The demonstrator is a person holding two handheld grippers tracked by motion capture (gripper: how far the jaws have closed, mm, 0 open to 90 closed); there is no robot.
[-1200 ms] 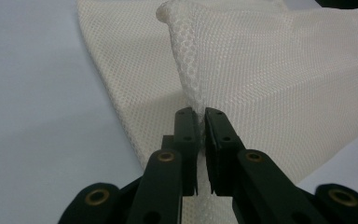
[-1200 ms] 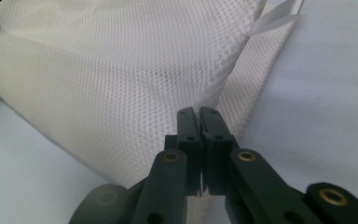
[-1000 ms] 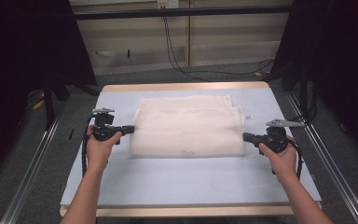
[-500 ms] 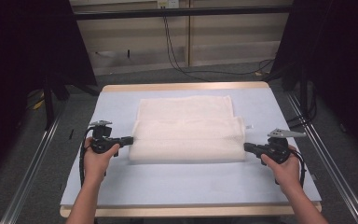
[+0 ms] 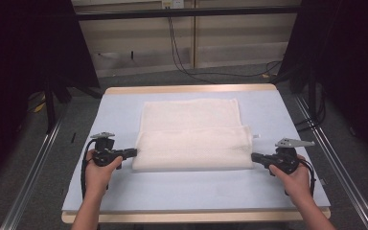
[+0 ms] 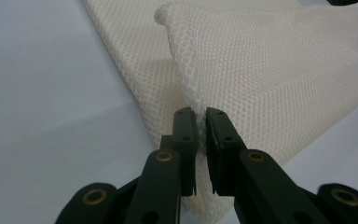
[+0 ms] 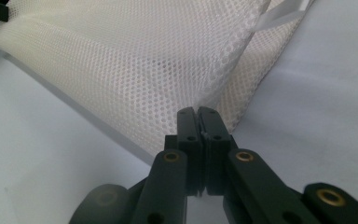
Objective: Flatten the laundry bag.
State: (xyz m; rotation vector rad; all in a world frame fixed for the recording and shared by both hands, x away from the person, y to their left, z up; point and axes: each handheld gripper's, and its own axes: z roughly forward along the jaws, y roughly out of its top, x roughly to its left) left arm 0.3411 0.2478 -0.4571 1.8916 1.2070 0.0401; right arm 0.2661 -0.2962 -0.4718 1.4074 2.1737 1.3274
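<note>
My left gripper (image 5: 130, 153) had its fingers (image 6: 185, 133) pinching the left end of the mesh cloth (image 5: 191, 143), and my right gripper (image 5: 256, 158) had its fingers (image 7: 212, 133) pressed shut on the right end. The cloth lay between my two hands at the middle of the pale blue tabletop (image 5: 196, 191), its long axis running from the left edge toward the right edge, a folded layer drawn toward the near edge. Both hands were equally near it. The tabletop around it was bare; beyond the far edge were dark curtains and trailing cables (image 5: 182, 52).
</note>
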